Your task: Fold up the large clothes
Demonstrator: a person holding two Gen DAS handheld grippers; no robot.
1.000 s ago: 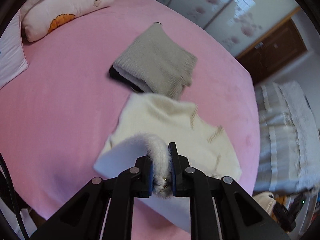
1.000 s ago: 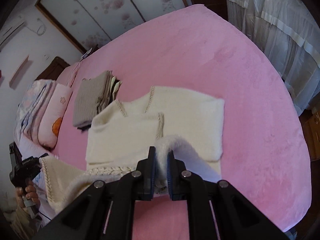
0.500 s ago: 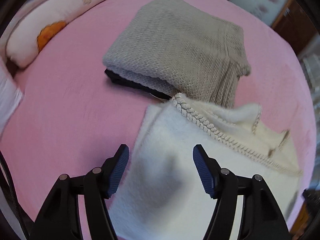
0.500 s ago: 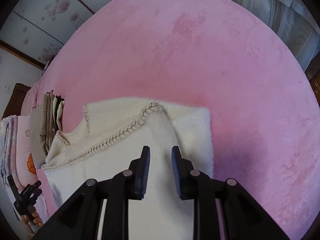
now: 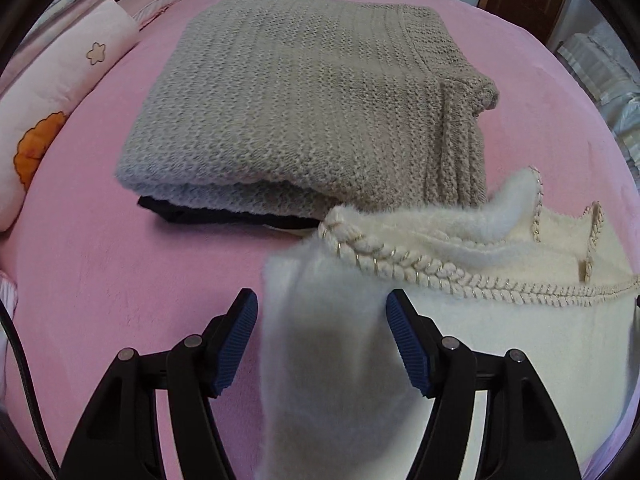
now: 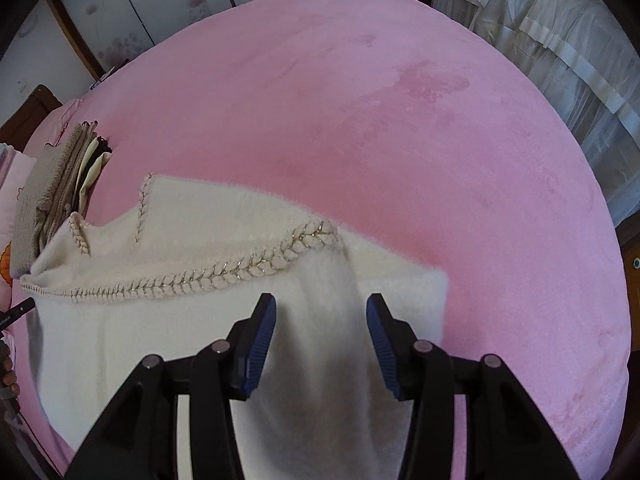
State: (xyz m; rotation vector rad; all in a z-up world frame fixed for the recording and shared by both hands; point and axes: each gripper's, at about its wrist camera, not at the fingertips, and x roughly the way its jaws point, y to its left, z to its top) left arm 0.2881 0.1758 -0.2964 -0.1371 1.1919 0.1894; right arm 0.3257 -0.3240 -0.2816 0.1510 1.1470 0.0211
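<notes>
Left view, left to right: pillow point(image 5: 52, 92) at the bed's edge. Grey knit point(image 5: 304, 96) lies folded on the pink bed point(image 5: 120, 264), with a dark garment point(image 5: 208, 214) under it, so that stack looks finished. Just beside its near corner lies the cream sweater point(image 5: 500, 344), braided trim point(image 5: 440, 272) running across the top layer; whether it touches the grey knit, cannot tell.

Left gripper point(image 5: 320, 334): jaws wide apart, holding nothing. A fluffy fold of the sweater sits between the pads point(image 5: 236, 340), loose, not pinched.

Right view, left to right: the grey stack edge-on at far left, then the sweater spread flat toward the bed's near edge, one layer laid over another, trim edge lying diagonal. Bare pink bed beyond it, curtains point(image 6: 560, 40) far right.

Right gripper point(image 6: 321, 334): jaws also wide, nothing gripped; sweater fabric passes between the pads point(image 6: 260, 344), slack.

Judgement: one fold of the sweater is down and both grippers are free of it. The piece is wider and flatter than the grey stack, so likely at least one more fold is left, then placing it with the pile. The upturned tip near the trim may need flattening.
</notes>
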